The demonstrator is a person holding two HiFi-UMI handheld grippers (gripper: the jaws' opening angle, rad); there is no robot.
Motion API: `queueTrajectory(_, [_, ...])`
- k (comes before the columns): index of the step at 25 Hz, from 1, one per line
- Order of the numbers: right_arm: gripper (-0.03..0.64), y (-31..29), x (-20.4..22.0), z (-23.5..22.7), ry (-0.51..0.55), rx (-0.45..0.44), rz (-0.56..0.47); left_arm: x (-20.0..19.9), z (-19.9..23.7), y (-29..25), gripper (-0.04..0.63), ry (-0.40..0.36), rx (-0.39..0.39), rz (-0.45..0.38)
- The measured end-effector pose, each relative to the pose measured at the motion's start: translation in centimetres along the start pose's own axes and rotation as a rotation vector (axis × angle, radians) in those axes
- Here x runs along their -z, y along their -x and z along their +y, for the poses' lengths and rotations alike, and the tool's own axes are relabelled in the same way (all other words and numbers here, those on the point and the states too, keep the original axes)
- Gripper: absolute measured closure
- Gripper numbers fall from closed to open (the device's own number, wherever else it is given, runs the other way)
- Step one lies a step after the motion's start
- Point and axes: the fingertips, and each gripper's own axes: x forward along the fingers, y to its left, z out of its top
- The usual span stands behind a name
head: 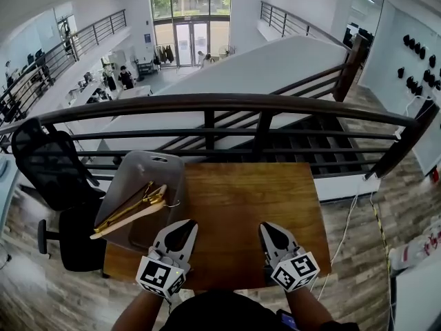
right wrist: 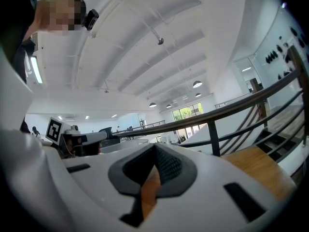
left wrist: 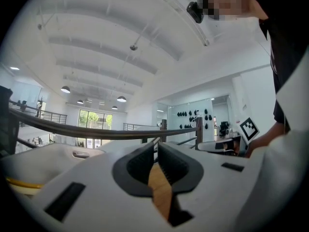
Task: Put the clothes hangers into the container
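Observation:
Several wooden clothes hangers [head: 131, 211] with metal hooks lie inside the grey container [head: 141, 158] at the table's left end. My left gripper [head: 187, 225] rests low at the near edge, just right of the container, jaws shut and empty. My right gripper [head: 265, 227] sits beside it over the bare wood, also shut with nothing in it. In the left gripper view the jaws [left wrist: 157, 146] meet, with the container [left wrist: 58, 156] off to the left. In the right gripper view the jaws [right wrist: 155, 151] are closed too.
The wooden table [head: 241, 198] stands against a dark metal railing [head: 227, 102] with an open drop and a stairway behind it. A black office chair [head: 52, 171] stands to the left of the container.

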Motion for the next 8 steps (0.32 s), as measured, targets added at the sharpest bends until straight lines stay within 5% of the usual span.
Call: queueTrajectory(8, [0.624,-0.8,1.0,0.3,-0.001,-0.002,0.034,0.5,1.5,0.3,0.563,0.056,0.001,0.005])
